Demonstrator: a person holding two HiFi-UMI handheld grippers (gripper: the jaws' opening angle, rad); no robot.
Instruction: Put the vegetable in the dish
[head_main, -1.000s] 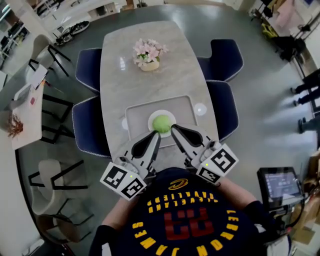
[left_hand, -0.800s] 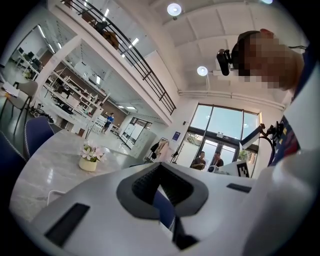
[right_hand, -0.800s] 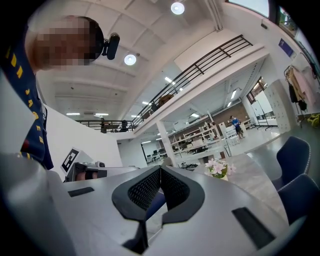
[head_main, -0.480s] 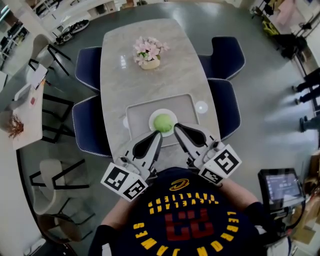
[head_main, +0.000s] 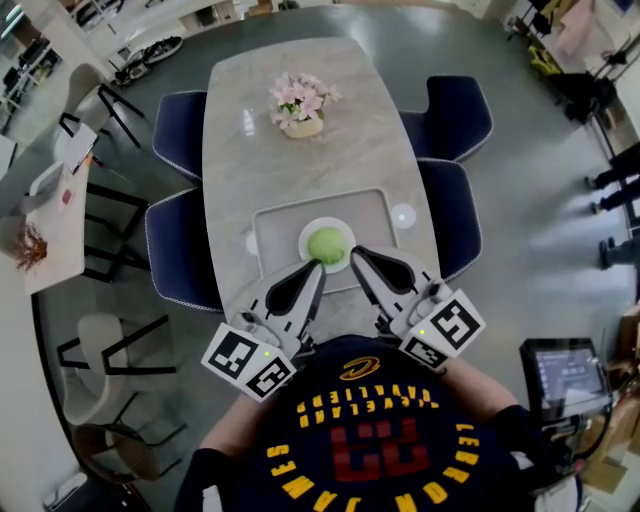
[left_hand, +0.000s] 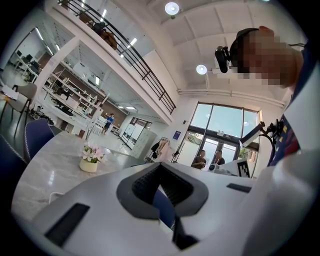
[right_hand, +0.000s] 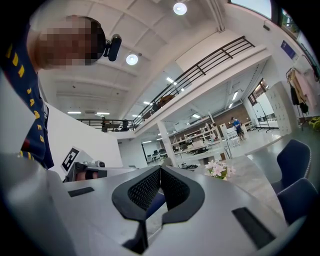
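In the head view a round green vegetable lies in a white dish on a grey tray near the table's front end. My left gripper is shut and empty, its tip just short of the dish's front left. On the other side my right gripper is also shut and empty, tip beside the dish's front right rim. Both gripper views look up over the table, each with jaws closed tip to tip, left gripper and right gripper.
A vase of pink flowers stands at the table's far end. Two small white coasters flank the tray. Dark blue chairs line both sides of the marble table. People stand in the background.
Almost nothing: both grippers stay shut at the dish's front edge, and the right one has drifted slightly to the right.
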